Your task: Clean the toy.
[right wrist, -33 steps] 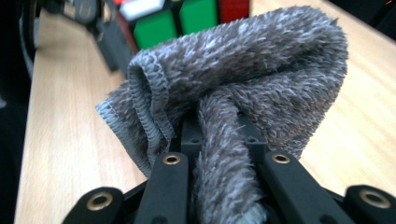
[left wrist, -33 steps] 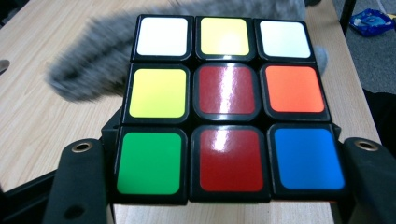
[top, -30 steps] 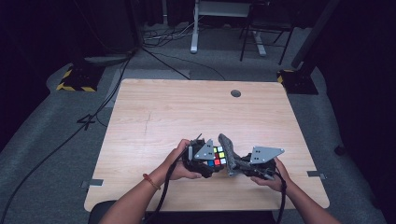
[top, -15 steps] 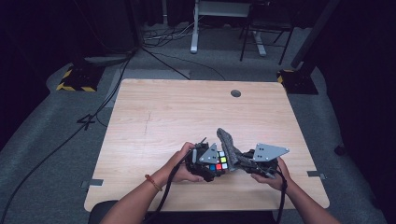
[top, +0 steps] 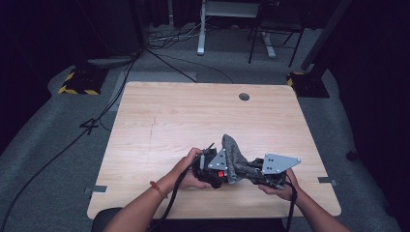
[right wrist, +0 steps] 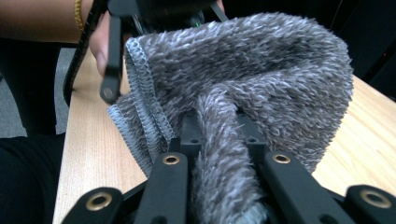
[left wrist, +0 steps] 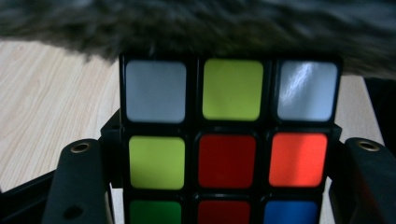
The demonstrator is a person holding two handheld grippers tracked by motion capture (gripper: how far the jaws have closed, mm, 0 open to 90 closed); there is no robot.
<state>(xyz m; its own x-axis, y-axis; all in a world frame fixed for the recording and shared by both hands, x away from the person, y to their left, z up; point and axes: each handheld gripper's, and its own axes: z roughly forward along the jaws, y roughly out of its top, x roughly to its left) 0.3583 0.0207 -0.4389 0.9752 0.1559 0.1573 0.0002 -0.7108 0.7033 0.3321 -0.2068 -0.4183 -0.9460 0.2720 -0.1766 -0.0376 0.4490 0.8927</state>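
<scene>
Grey cloth (top: pixel 234 157) now draped over cube (top: pixel 220 174) on wooden table (top: pixel 193 116); left fingers clamp cube, right clamp cloth.

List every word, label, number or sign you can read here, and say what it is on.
None can be read.
The puzzle cube shows plain coloured squares, without lettering.
The grey cloth and wooden table bear no print.
The yellow-and-black striped base on the floor carries no words.

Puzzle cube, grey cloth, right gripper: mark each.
puzzle cube (left wrist: pixel 227 161), left gripper view, red centre sticker.
grey cloth (right wrist: pixel 280 70), right gripper view, fuzzy upper fold.
right gripper (right wrist: pixel 226 182), right gripper view, cloth pinched between its jaws.
</scene>
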